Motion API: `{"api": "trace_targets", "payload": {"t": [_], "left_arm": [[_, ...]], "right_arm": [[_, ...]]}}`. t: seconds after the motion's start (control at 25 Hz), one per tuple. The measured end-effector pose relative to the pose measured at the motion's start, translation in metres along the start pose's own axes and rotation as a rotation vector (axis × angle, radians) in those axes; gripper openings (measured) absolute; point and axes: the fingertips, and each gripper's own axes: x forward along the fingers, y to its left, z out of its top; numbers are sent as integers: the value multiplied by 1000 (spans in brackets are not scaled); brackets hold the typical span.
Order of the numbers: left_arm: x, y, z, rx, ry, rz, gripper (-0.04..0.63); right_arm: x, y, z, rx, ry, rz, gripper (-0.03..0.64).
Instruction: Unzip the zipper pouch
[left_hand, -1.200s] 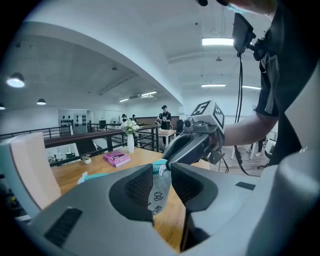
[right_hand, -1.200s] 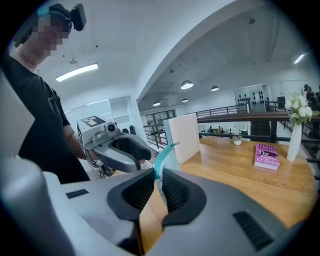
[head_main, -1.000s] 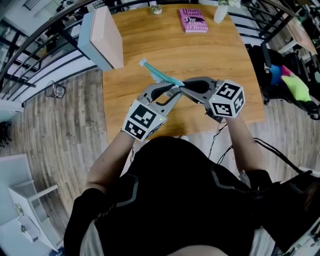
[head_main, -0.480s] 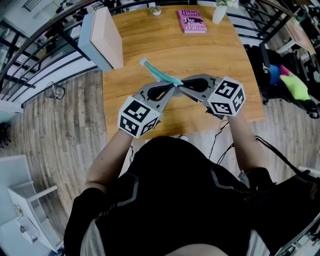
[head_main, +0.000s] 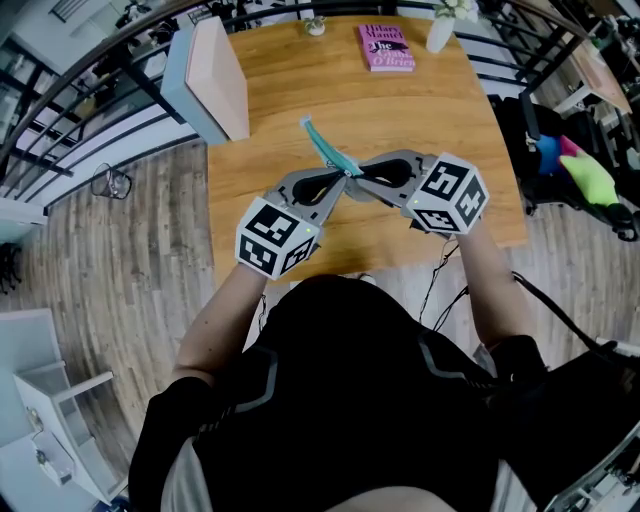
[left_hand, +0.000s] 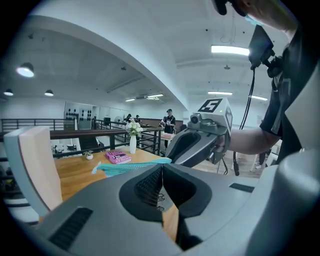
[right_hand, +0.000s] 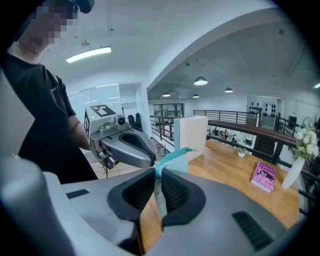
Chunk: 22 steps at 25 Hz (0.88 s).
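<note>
Pouch (head_main: 326, 151): teal, flat, thin fabric. I judge it light and limp, likely to fold or swing rather than resist a pull. It needs one firm hold on the cloth at the zipper's end and another on the pull tab. It hangs clear above the worktop (head_main: 400, 110), slanting from the meeting gripper tips towards 11 o'clock in the head view.

The right gripper (right_hand: 157, 175) is nipped narrowly on the pouch's near corner, with fabric showing between its pads. The left gripper (left_hand: 161, 169), coming in from 8 o'clock, is fully closed at that same end. It probably pinches the pull tab, but the tab is too small to make out.
</note>
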Motion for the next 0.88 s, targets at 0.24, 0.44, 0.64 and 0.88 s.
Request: {"api": "trace_targets", "payload": {"t": [0.24, 0.44, 0.64, 0.88], "left_arm": [[-4, 4, -1, -85, -14, -15, 31], [-5, 10, -4, -103, -6, -34, 31], [-4, 14, -8, -29, 35, -12, 31], [1, 23, -19, -79, 77, -17, 31]], "right_arm": [[5, 3, 0, -15, 33, 30, 49], [10, 1, 1, -2, 44, 53, 49], [16, 0, -1, 1, 55, 50, 48], [28, -3, -8, -72, 135, 21, 46]]}}
